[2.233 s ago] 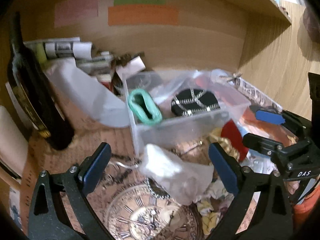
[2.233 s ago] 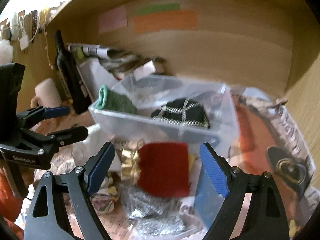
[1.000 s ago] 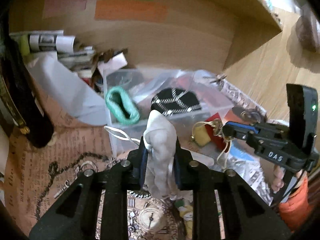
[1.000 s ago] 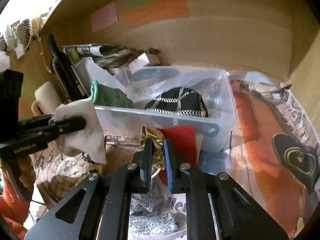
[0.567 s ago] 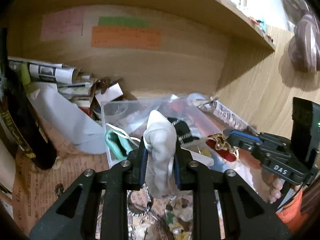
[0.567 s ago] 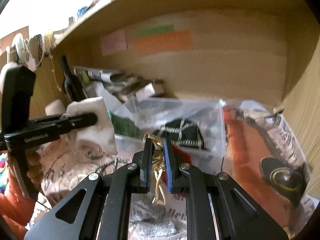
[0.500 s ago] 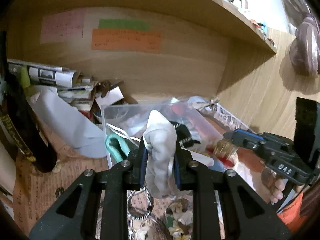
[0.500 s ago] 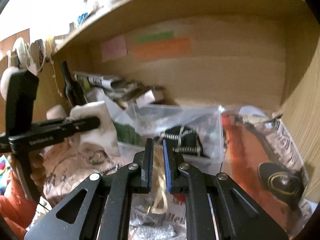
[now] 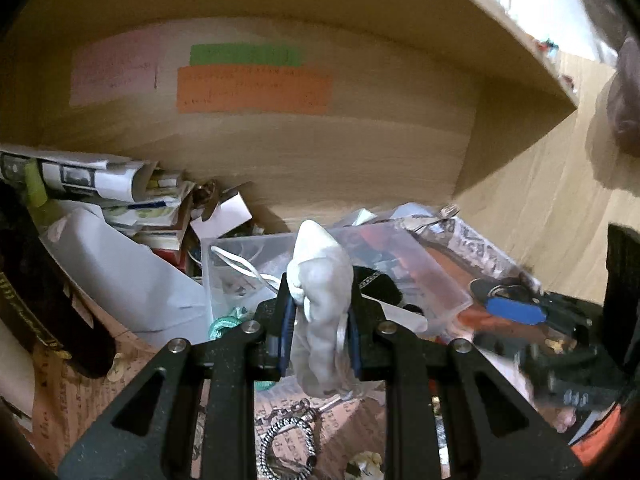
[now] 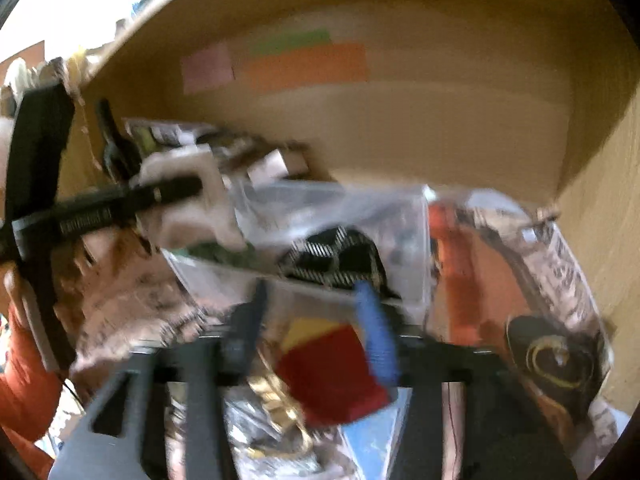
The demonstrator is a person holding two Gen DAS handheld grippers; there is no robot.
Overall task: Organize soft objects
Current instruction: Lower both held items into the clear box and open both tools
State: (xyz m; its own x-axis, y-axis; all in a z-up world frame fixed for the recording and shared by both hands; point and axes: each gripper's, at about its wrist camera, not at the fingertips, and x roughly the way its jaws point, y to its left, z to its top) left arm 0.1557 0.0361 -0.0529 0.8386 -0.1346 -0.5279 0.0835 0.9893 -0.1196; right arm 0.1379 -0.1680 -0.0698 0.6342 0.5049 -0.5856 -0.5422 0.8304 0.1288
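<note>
The left gripper [image 9: 320,320] is clamped on a white soft pouch [image 9: 322,300], held above the near wall of the clear plastic bin [image 9: 440,280] on the cluttered shelf. The right gripper [image 10: 312,328] (badly blurred) has its jaws opening; a red and yellow pouch [image 10: 332,372] shows between them, the pads off it, at the bin's near side.

Air above the clear bin [image 9: 436,276] is open; papers [image 9: 100,184] crowd its left side.
</note>
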